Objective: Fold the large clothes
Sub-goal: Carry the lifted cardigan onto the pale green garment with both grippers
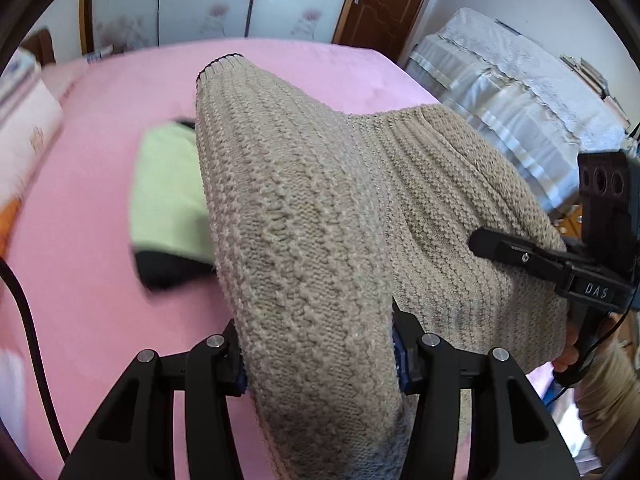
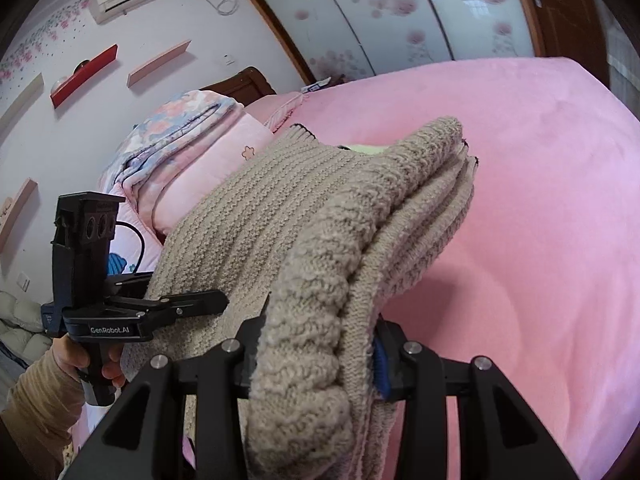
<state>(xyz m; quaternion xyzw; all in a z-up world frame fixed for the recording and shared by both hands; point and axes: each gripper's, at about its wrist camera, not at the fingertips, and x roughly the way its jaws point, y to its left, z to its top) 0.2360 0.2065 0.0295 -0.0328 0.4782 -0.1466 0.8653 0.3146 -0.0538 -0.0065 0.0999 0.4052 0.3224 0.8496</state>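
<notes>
Pink bedding covers the bed beneath me, the biggest thing in sight and the surface I mean to work on. Over it I carry the beige knitted sweater, already doubled into thick layers and lifted clear of the sheet, slung between my two tongs. My left gripper is closed hard on a bunched fold of the knit, its jaws wide only by the thickness of the wool. My right gripper does the same at the other end, several layers pinched together.

I judge the folding itself nearly done and this the carrying step: the bundle must next be lowered flat, both ends coming down level so the layers do not slip apart, and only then the jaws eased off.

Beyond the sweater lies a folded pale green garment with something black under it, perhaps the pile I am heading for.

Of containers I see none; a stack of folded quilts sits by the headboard.
</notes>
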